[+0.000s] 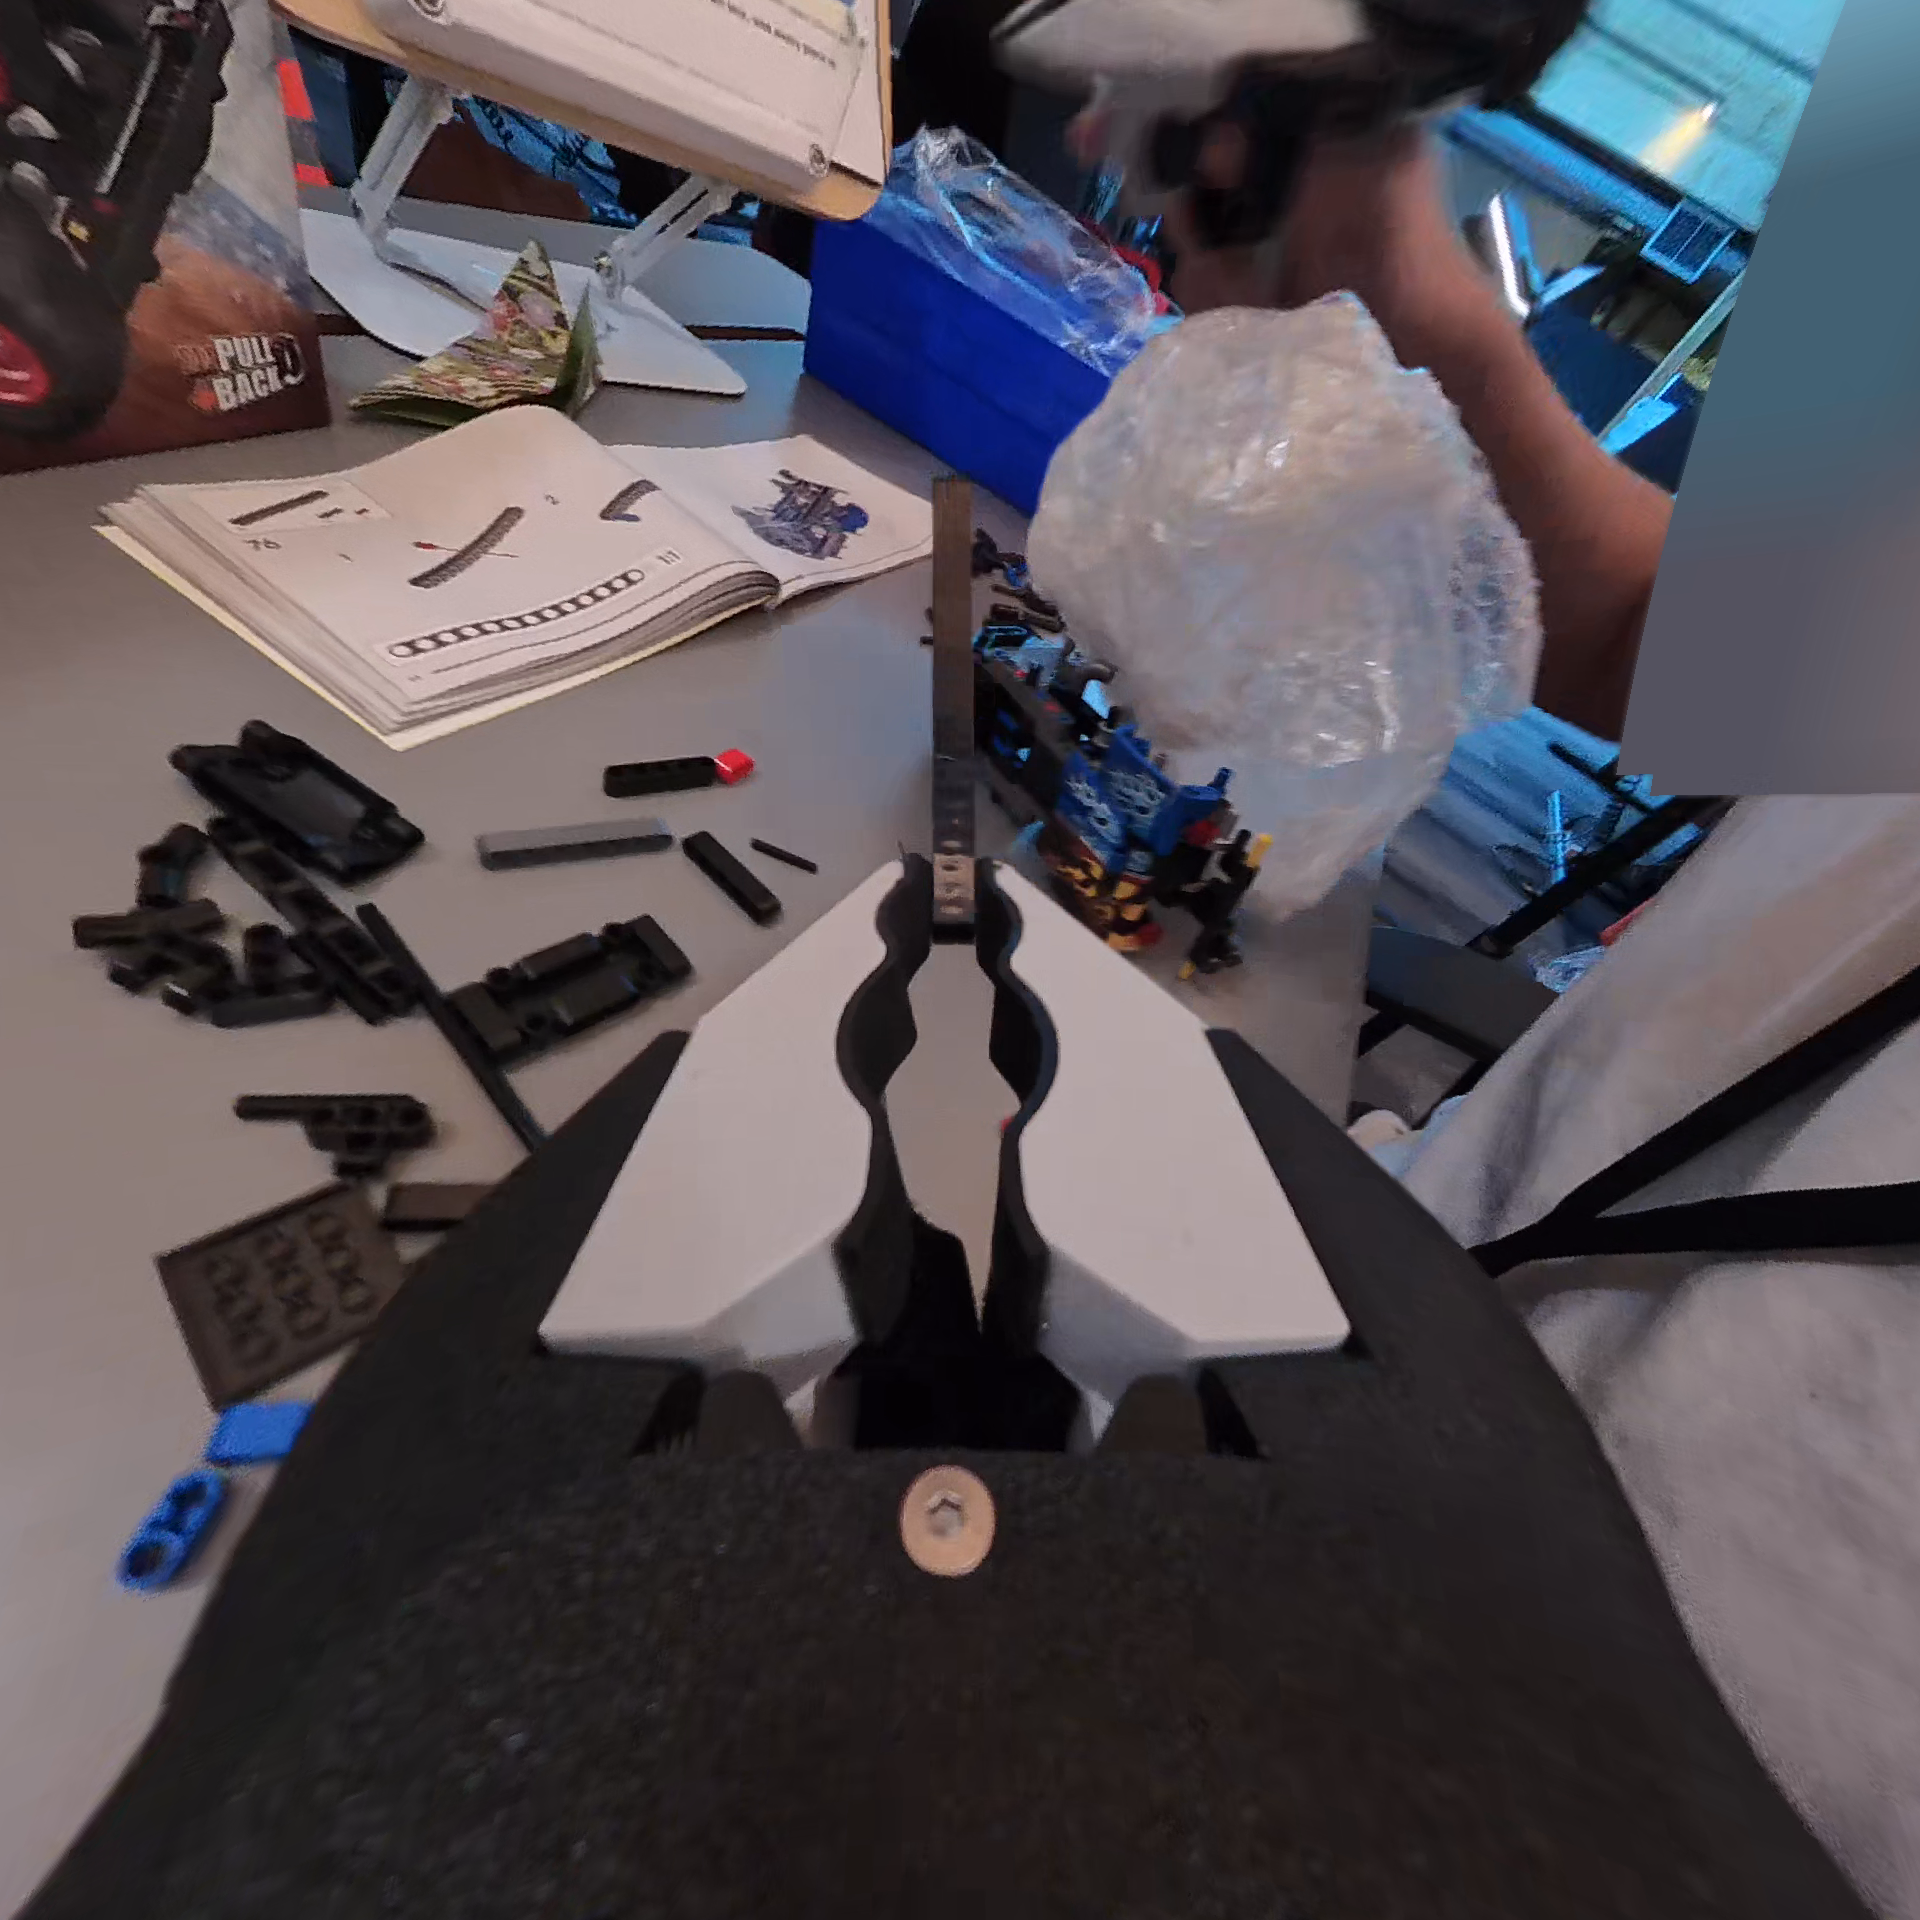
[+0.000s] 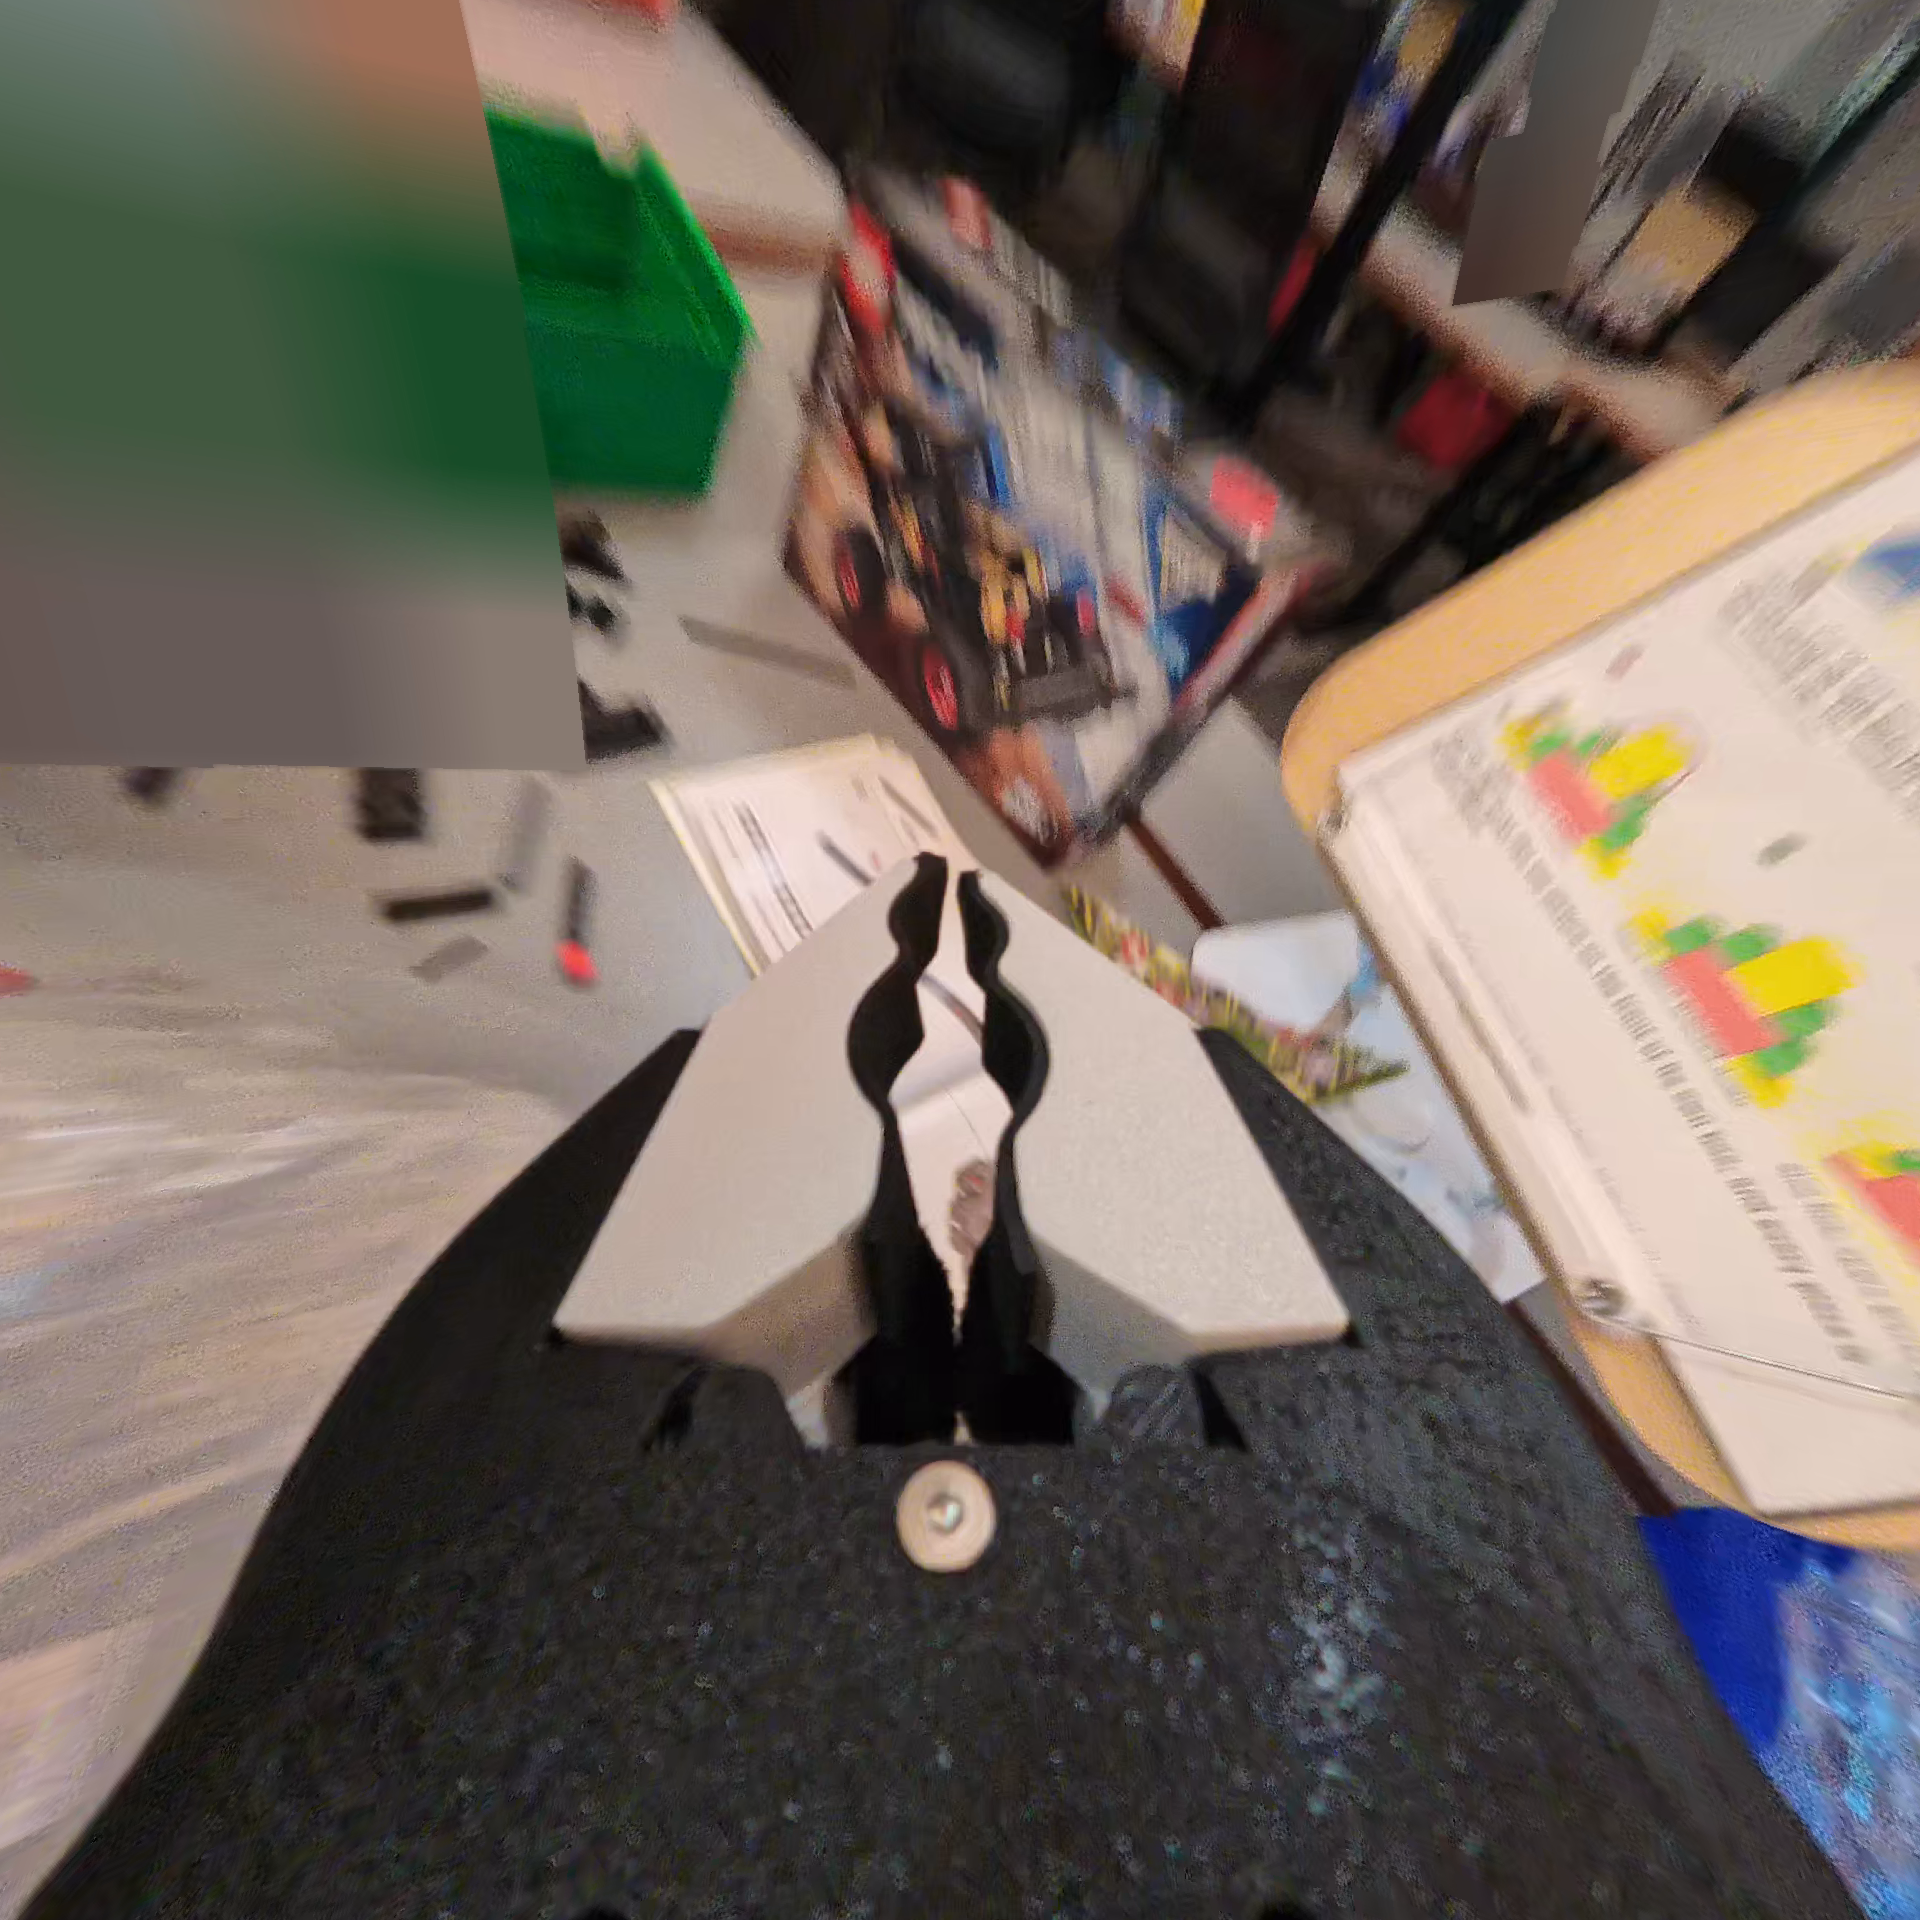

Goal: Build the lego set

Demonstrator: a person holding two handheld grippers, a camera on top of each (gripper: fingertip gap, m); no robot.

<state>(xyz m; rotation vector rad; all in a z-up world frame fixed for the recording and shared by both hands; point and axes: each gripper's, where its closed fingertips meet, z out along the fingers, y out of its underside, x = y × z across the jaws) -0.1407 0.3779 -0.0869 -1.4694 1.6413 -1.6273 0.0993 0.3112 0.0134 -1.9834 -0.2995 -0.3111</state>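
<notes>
Now | L tongs (image 1: 951, 894) pinch black beam (image 1: 952, 665), long axis fwd/up | R tongs (image 2: 951, 883) nrly closed, empty

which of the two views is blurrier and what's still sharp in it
Right wrist view: heavy motion blur smears the lego box and the clipboard page; only the right gripper stays crisp. Left wrist view: mostly sharp, the left gripper and black beam clear, only the far upper right blurred.

The table (image 1: 62, 1039) looks smooth and matt grey. On it lie glossy black plastic pieces (image 1: 312, 935) and a matt paper booklet (image 1: 499, 561). A crinkled clear plastic bag (image 1: 1278, 582) shines (almost like foil). The left gripper (image 1: 951, 883) has grainy black plastic with a bright metal screw (image 1: 945, 1520).
</notes>
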